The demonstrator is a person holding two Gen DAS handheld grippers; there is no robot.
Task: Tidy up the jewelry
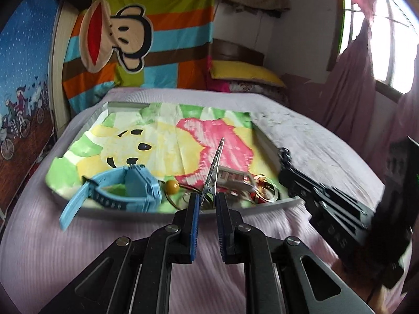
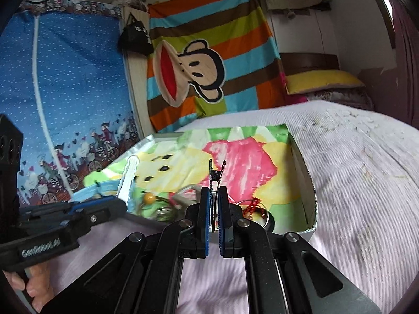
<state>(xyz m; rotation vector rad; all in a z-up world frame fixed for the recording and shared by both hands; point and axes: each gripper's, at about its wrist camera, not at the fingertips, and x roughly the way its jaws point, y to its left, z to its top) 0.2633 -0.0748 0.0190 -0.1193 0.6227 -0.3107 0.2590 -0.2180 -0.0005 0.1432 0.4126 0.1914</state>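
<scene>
- Clips sit in both of my grippers, over a shallow tray (image 1: pixel 272 202) on a bed with a pale pink cover (image 1: pixel 78 248).
- My left gripper (image 1: pixel 207 198) pinches a shiny silver hair clip (image 1: pixel 215 167) by its back end. The long thin beak points up and away, over the tray.
- My right gripper (image 2: pixel 214 196) squeezes a dark hair clip (image 2: pixel 216 175). Its tip sticks up just past my blue pads (image 2: pixel 207 209).
- The tray has a cartoon cloth (image 1: pixel 167 141) in it, yellow, pink and green.
- A light blue watch (image 1: pixel 123 191) lies at the near left of the tray, and its strap hangs over the edge.
- A small yellow bead (image 1: pixel 172 186) lies just beside the watch.
- Rings and red bits (image 1: pixel 262 191) lie in a heap at the near right. I cannot tell what each one is.
</scene>
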